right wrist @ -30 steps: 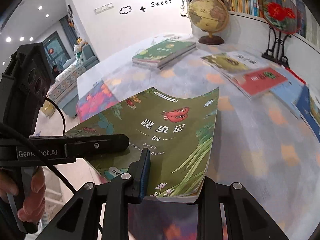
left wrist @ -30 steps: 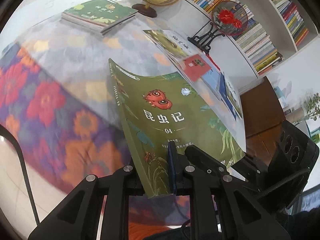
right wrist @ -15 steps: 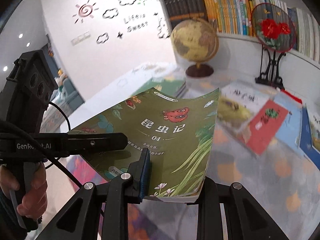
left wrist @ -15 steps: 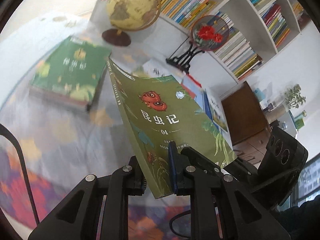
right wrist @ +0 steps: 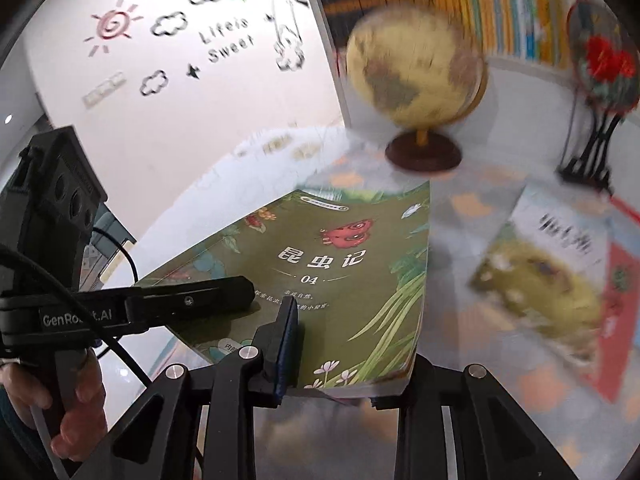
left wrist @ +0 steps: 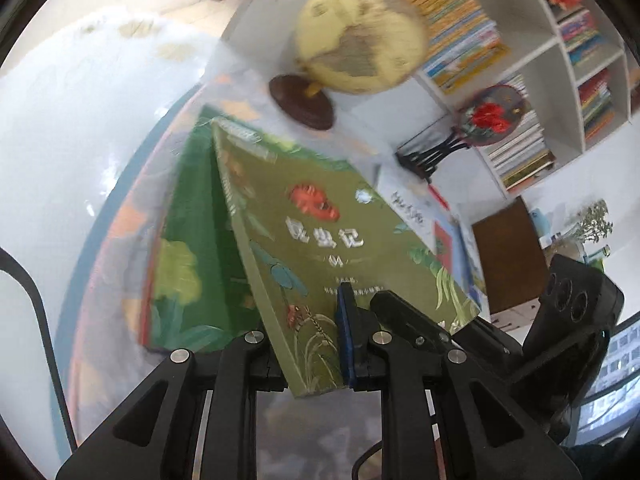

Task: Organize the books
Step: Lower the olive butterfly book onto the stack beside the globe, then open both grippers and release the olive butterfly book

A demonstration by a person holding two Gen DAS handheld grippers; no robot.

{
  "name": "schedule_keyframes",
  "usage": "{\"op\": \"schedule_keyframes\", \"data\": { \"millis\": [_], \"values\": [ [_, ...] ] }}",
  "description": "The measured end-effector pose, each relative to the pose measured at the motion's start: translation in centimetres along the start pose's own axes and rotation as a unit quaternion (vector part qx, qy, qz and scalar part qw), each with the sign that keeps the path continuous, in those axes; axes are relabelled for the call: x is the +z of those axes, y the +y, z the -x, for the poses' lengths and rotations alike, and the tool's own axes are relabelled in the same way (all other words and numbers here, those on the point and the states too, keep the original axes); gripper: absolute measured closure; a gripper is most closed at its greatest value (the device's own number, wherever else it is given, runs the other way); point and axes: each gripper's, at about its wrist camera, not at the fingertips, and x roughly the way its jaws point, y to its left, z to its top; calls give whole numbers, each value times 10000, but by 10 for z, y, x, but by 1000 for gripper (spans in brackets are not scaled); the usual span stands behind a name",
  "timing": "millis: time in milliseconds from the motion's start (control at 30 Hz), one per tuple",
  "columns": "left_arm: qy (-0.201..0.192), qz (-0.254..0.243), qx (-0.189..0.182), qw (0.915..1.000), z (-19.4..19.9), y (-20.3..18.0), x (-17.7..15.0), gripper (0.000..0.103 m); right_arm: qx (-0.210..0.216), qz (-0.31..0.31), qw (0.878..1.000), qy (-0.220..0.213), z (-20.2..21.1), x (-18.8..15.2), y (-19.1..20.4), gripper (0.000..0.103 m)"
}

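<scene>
An olive-green book with a red insect and "04" on its cover (left wrist: 320,240) is held in the air by both grippers. My left gripper (left wrist: 316,344) is shut on its near edge. My right gripper (right wrist: 344,356) is shut on the same book (right wrist: 344,256) at its near edge; the left gripper's finger (right wrist: 192,300) shows clamped on the book's left side. Below it lies a stack of bright green books (left wrist: 192,256) on the table. In the right wrist view the stack is hidden behind the held book.
A yellow globe on a brown base (left wrist: 356,40) (right wrist: 416,72) stands just beyond the stack. More books (right wrist: 552,272) lie spread to the right. A round red-flower fan on a black stand (right wrist: 600,72) and bookshelves (left wrist: 560,40) stand behind.
Both grippers have carried the olive book forward across the table toward the globe. It now hangs over the green stack; the globe looms much closer.
</scene>
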Motion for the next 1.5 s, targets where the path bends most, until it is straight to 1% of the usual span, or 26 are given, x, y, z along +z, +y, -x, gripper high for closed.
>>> {"op": "schedule_keyframes", "data": {
  "millis": [67, 100, 233, 300, 533, 667, 767, 833, 867, 933, 967, 1100, 1167, 1200, 1267, 1400, 1433, 1467, 1500],
  "values": [
    [167, 81, -127, 9997, -6, 15, 2, 89, 62, -230, 9996, 141, -15, 0, -2, 75],
    [188, 116, -147, 9996, -8, 20, 2, 89, 67, -324, 9993, 197, -20, -1, -3, 75],
    [232, 259, -79, 9994, -13, 38, 5, 88, -128, -406, 9986, 324, -34, -3, -1, 75],
    [263, 342, -70, 9990, -17, 44, 8, 88, -160, -467, 9981, 381, -39, -5, 1, 75],
    [252, 454, 177, 9985, -14, 60, 8, 88, -184, -655, 9963, 523, -55, -9, 6, 74],
    [142, 652, 184, 9976, -6, 70, 6, 84, -227, -630, 9961, 575, -60, -11, 8, 73],
    [-53, 736, 337, 9967, 3, 73, 4, 84, -213, -575, 9960, 643, -62, -10, 11, 67],
    [-136, 761, 539, 9955, 7, 74, 2, 81, -197, -520, 9961, 685, -63, -8, 13, 60],
    [-180, 764, 593, 9952, 10, 74, 0, 81, -197, -477, 9961, 709, -63, -8, 15, 57],
    [-250, 753, 692, 9944, 15, 71, -3, 81, -240, -355, 9956, 832, -63, -9, 19, 49],
    [-281, 737, 743, 9941, 17, 69, -3, 81, -258, -280, 9952, 904, -61, -11, 20, 48],
    [-473, 635, 951, 9923, 27, 47, -17, 81, -334, -81, 9928, 1147, -44, -27, 14, 48],
    [-505, 538, 1002, 9922, 28, 28, -26, 81, -368, -108, 9924, 1167, -26, -41, 1, 45],
    [-519, 471, 1025, 9923, 27, 13, -34, 81, -396, -160, 9922, 1170, -17, -47, -8, 42],
    [-490, 393, 982, 9932, 21, -14, -49, 81, -434, -412, 9916, 1149, 5, -62, -40, 42],
    [-362, 304, 930, 9945, 0, -87, -89, 81, -430, -896, 9896, 1043, 41, -77, -108, 42],
    [-350, 331, 960, 9942, -9, -108, -103, 81, -413, -982, 9892, 1004, 49, -80, -126, 42],
    [-351, 382, 950, 9941, -14, -120, -111, 81, -371, -1077, 9887, 976, 61, -83, -149, 41],
    [-329, 463, 862, 9947, -23, -137, -121, 81, -357, -1114, 9883, 980, 68, -83, -163, 41]
  ]
}}
